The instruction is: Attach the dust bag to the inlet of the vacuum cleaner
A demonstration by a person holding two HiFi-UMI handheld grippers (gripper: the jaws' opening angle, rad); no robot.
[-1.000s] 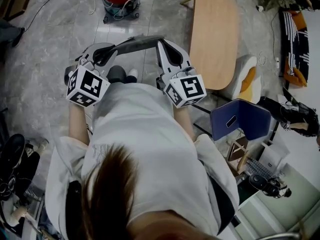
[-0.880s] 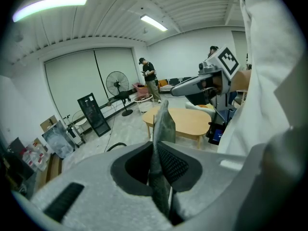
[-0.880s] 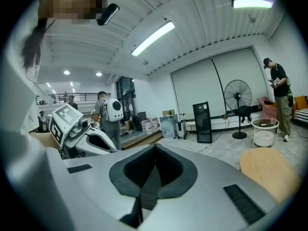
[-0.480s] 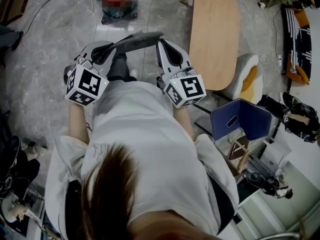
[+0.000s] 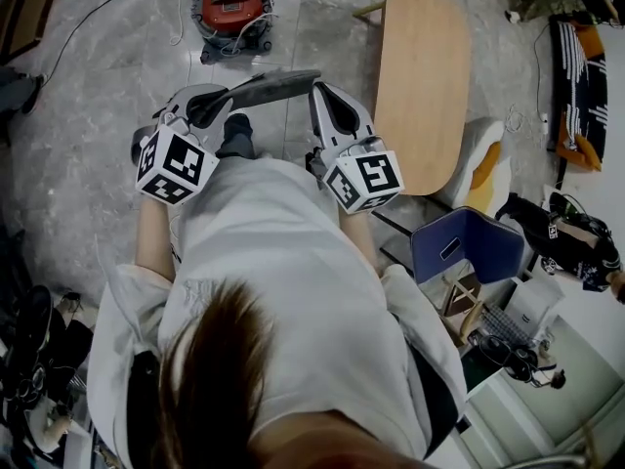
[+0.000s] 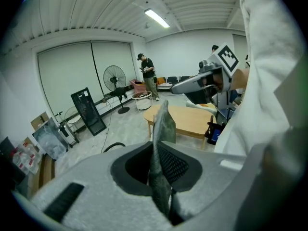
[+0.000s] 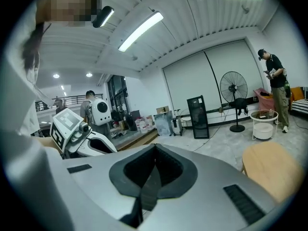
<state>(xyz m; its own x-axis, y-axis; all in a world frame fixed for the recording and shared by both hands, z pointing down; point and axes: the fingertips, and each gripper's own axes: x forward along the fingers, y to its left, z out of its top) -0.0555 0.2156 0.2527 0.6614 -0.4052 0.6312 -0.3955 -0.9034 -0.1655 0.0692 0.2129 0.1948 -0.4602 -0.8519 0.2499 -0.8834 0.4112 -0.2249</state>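
In the head view I hold a grey dust bag [image 5: 264, 86] stretched level between both grippers, in front of my body. My left gripper [image 5: 207, 106] is shut on its left end, and the grey cloth [image 6: 162, 129] stands up between the jaws in the left gripper view. At the other end my right gripper [image 5: 317, 88] is shut on the bag, of which a thin dark edge [image 7: 150, 186] shows between the closed jaws. The red vacuum cleaner [image 5: 232, 6] stands on the grey floor ahead, apart from the bag. Its inlet cannot be made out.
An oval wooden table [image 5: 422, 76] stands to the right of my path, with a blue chair [image 5: 469, 242] nearer me. A cable [image 5: 98, 18] runs across the floor at the left. A standing fan [image 6: 113, 78] and a person [image 6: 148, 71] are far off.
Both grippers, with the bag still between them, have moved forward toward the vacuum cleaner, which now sits lower and fuller in the head view. The jaws have not changed.
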